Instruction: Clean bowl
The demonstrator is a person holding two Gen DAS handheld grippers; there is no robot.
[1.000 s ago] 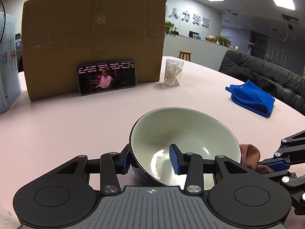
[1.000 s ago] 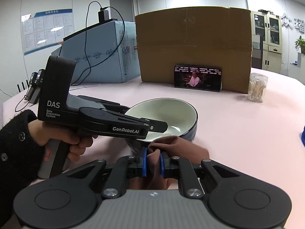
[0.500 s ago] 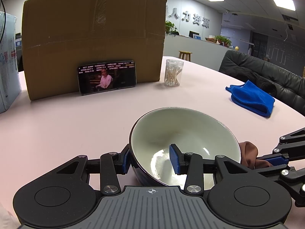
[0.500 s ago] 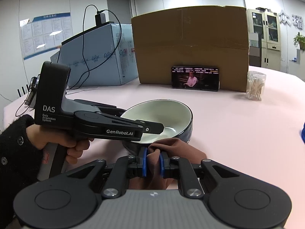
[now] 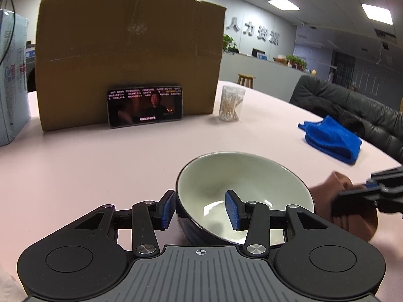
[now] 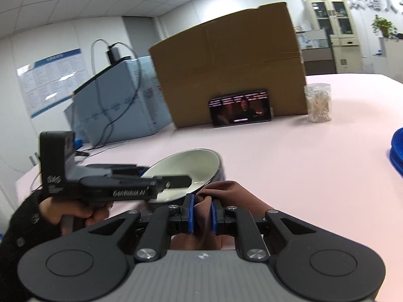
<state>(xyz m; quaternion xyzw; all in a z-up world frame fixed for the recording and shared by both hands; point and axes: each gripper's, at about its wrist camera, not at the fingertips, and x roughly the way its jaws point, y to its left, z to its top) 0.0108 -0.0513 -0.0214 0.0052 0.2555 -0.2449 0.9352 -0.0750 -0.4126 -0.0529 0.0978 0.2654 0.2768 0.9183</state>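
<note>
A bowl [image 5: 241, 176], pale inside and dark blue outside, sits on the pink table [image 5: 100, 166]. My left gripper [image 5: 200, 209] straddles its near wall, one blue pad outside and one inside. Its jaws are opening, and a thin gap shows at the outer pad. From the right wrist, the left gripper [image 6: 166, 175] reaches over the bowl [image 6: 191, 163] with a person's hand on its handle. My right gripper [image 6: 202, 214] is shut on a brown cloth [image 6: 226, 191], just outside the bowl's right wall. The left wrist view catches this cloth [image 5: 325, 191] and the right gripper [image 5: 370, 188] at its right edge.
A big cardboard box [image 5: 128, 58] stands at the back, with a phone [image 5: 144, 105] playing video propped against it. A jar of cotton swabs [image 5: 230, 104] is to its right. A folded blue cloth [image 5: 332, 141] lies far right, by a black chair [image 5: 352, 105]. A light blue box [image 6: 113, 103] with cables is at the left.
The left jaws have eased slightly apart around the bowl's wall. The right gripper has rolled and shifted sideways with the brown cloth, which still lies beside the bowl.
</note>
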